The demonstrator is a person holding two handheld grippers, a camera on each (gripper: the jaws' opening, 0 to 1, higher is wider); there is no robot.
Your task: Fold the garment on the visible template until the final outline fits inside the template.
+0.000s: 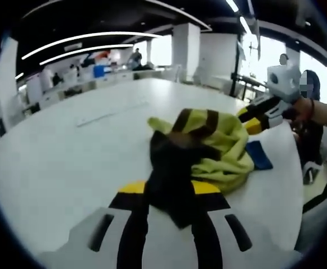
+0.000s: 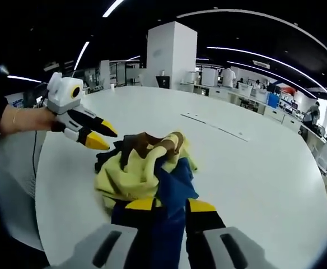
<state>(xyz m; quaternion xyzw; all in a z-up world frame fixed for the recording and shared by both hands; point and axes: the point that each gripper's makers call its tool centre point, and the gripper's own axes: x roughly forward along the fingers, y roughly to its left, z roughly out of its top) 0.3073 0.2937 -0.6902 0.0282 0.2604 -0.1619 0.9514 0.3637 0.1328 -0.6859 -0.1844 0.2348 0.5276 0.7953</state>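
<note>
White round surface (image 1: 68, 162) in an open office, bearing a crumpled yellow-green garment (image 1: 219, 147) (dark and blue panels), with the left gripper (image 1: 169, 193) jaws closed on its dark fabric and the right gripper (image 2: 166, 204) jaws closed on its blue fabric.

A large open-plan room is shown, with a dark ceiling (image 2: 247, 33) crossed by long curved light strips (image 1: 90, 38) and a broad white square pillar (image 2: 171, 53) set beyond the white worktop (image 2: 253, 168). Bright windows (image 1: 264, 56) are seen along one side in the left gripper view, and a second white column (image 1: 186, 45) stands behind the worktop. Rows of desks (image 2: 253, 101) with equipment, attended by distant people (image 2: 228, 75), are ranged along the far walls.
</note>
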